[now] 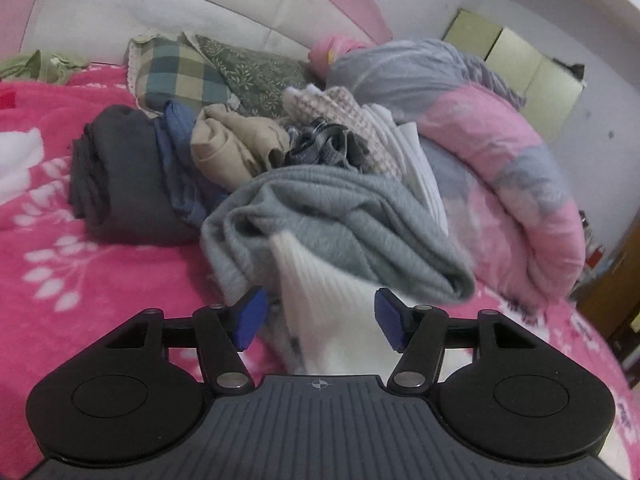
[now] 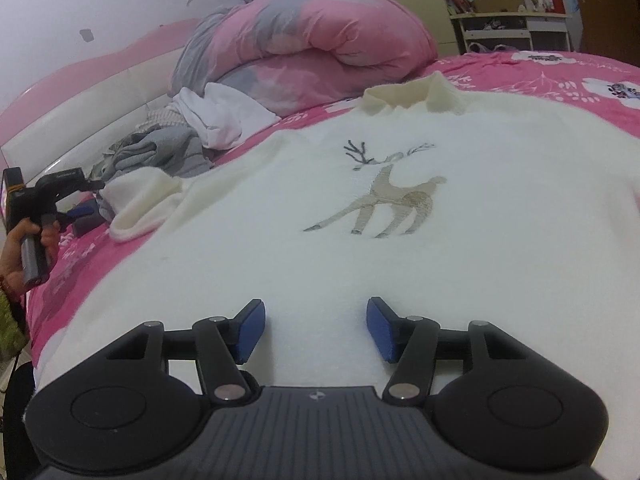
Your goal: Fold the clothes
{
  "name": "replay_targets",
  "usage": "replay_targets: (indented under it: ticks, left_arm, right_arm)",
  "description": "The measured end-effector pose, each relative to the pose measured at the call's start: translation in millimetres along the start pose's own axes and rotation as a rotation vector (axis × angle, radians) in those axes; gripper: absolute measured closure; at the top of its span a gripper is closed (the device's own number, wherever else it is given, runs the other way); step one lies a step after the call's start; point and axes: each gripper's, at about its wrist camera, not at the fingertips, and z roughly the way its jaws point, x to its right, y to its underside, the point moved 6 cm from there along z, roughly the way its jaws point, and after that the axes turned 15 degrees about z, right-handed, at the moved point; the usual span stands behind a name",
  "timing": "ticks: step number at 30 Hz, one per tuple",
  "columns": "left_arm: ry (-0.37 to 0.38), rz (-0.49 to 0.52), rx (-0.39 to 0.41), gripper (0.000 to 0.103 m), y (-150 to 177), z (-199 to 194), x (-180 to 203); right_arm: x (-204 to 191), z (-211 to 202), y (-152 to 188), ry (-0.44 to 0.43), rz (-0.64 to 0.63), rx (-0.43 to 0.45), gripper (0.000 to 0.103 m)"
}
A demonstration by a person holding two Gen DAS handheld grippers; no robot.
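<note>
Sweater (image 2: 400, 184) lies flat, front up, across the bed (image 2: 560, 72); deer motif visible, collar toward the far side near the rolled pink-grey quilt (image 2: 304, 52). Left sleeve (image 2: 140, 204) is still out sideways, cuff bunched near the unfolded clothes pile (image 1: 248, 152) by the headboard (image 2: 100, 100).

Right gripper (image 2: 316, 328): jaws apart, nothing between the pads, hovering over the hem area at the near edge of the bed. Left gripper (image 1: 320, 320): jaws apart too, white ribbed sleeve cloth sits between them but the pads don't look pressed on it, so not a grip yet.

Judgement: step in hand is taking the left sleeve to fold it across the body.

- Close the left jaws on the cuff only, single layer; grey knit (image 1: 340, 224) lies right against it, easy to snag.
- Lift just enough to clear, lay the sleeve straight across the chest.
- Right gripper can pin the hem so the body doesn't drag.
- Smooth before the next fold.
</note>
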Motion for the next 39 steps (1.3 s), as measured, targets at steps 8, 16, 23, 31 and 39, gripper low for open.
replay_targets:
  ticks: [8,16,23,31,39]
  left_arm:
    - [-0.085,0.023,0.062,0.097,-6,5,4]
    - [-0.196,0.085,0.11,0.103,-23,-22,9]
    - [-0.169,-0.006,-0.073,0.046,-12,13,6]
    - [-0.126,-0.085,-0.073,0.077,-6,46,-4]
    - [-0.242,0.02,0.039,0.094,-11,3,2]
  right_arm:
    - [4,-1,-1,-0.019,0.033,0.006,0.044]
    - [5,-2,-1,-0.034,0.051,0.01,0.044]
    - [10,-5,-2,-0.061,0.088,0.017,0.044]
    - [10,-5,-2,-0.067,0.1,0.017,0.044]
    - [11,-5,-2,-0.071,0.109,0.017,0.044]
